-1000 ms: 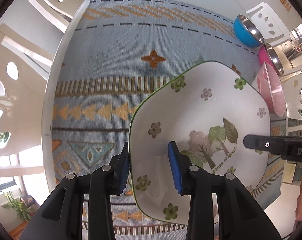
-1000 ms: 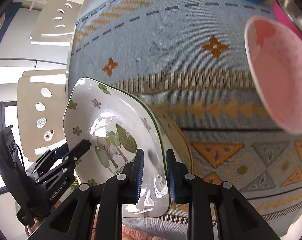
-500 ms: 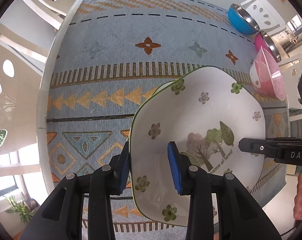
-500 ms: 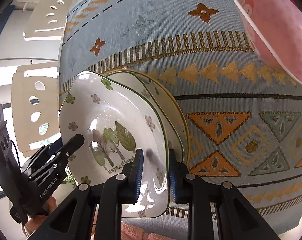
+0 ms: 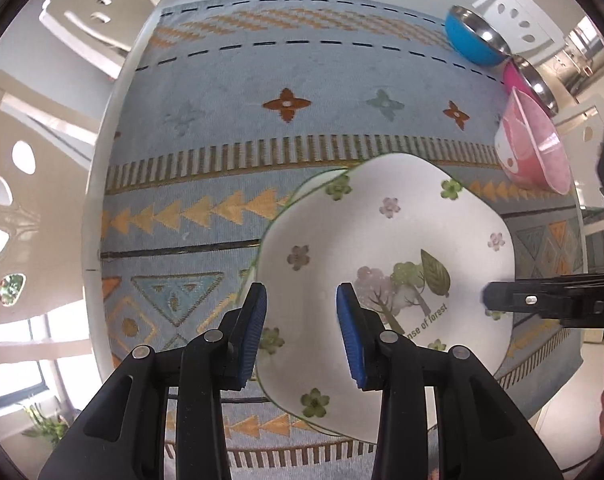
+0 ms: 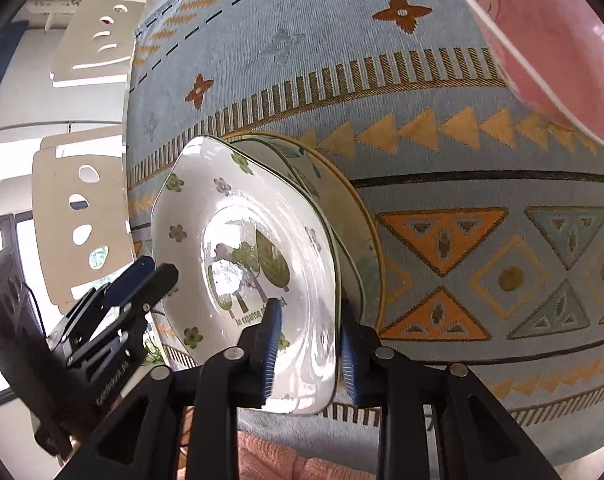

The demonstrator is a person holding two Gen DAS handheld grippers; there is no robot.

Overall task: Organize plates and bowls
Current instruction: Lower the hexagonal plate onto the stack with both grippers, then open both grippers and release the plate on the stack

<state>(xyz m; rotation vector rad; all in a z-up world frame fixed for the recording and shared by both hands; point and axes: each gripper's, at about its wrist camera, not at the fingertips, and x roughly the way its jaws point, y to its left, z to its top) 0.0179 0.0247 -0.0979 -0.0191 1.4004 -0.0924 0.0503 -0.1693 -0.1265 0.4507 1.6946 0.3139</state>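
From the left wrist, the left gripper [image 5: 300,330] points down at a glossy white plate [image 5: 386,280] with a wavy, roughly hexagonal outline, a thin green rim line, small printed flowers and a tree picture with lettering. Its blue ribbed pads straddle the plate's left edge, one outside the rim and one over the inner surface, with a clear gap on the inner side, so the jaws stand apart and not pressing. The plate lies near the front edge of a woven blue tablecloth [image 5: 230,128] patterned with orange triangles, bars and dashed lines; a wide stretch of bare cloth lies beyond and to the left of it. At the far right corner sit a blue steel-lined bowl [image 5: 476,42], a magenta steel-lined bowl [image 5: 528,82] and a pale pink plastic bowl [image 5: 536,156], close together. The right gripper [image 5: 550,304] reaches in over the plate's right rim. From the right wrist, the right gripper [image 6: 308,344] has its pads on either side of the plate's [image 6: 238,264] near right rim; its jaws have just been opening, and a visible gap separates the left pad from the glaze. Beneath the top plate lie two more, a green-rimmed plate [image 6: 302,172] and a yellow-rimmed plate [image 6: 362,236], their edges offset to the right. The left gripper [image 6: 142,276] sits at the plate's opposite edge, and white chairs [image 6: 74,208] stand just past the table.
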